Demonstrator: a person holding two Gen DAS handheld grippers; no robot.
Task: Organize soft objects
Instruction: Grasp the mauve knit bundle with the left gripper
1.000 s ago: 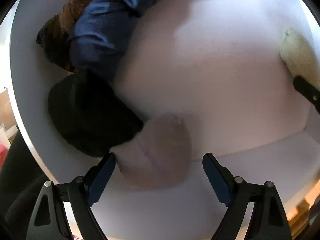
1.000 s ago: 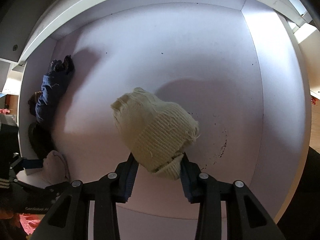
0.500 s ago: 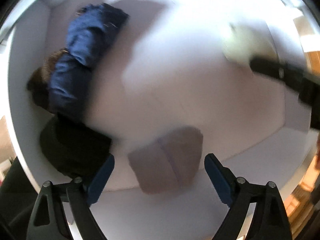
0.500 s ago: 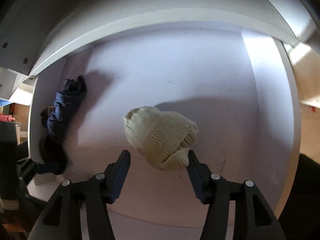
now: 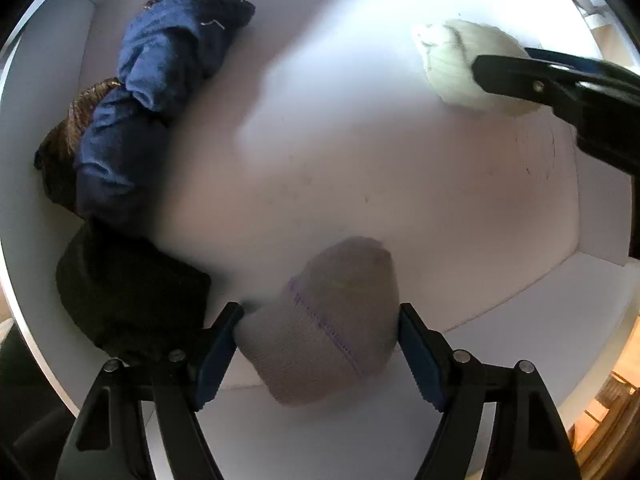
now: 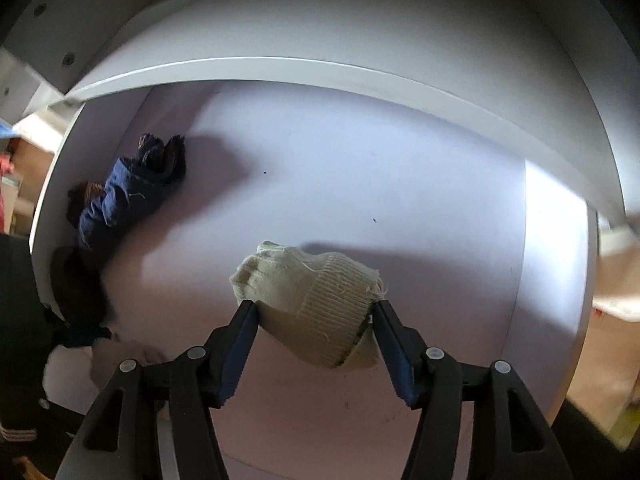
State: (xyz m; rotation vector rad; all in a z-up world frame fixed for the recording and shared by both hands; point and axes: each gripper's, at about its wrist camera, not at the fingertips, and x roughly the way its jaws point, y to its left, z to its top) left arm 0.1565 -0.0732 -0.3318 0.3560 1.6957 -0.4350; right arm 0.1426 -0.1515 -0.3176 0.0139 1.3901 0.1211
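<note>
L gripper [image 5: 318, 322] points down into the white bin [image 5: 600, 320], jaws just been closing round the mauve knit hat [image 5: 328, 320]; pads look to touch its sides, so prob. gripping. R gripper [image 6: 312, 318] jaws just been opening, cream knit hat [image 6: 316, 304] between them, pads at its edges w/o squeezing; looks let go, resting on bin floor. Blue rolled fabric [image 5: 160, 80], brown knit [image 5: 68, 144] & black hat [image 5: 128, 292] line the left wall. Step: sorting hats in bin. Next, I'd guess: firm the L grip, lift, place it w/ the row; pull R clear.
</note>
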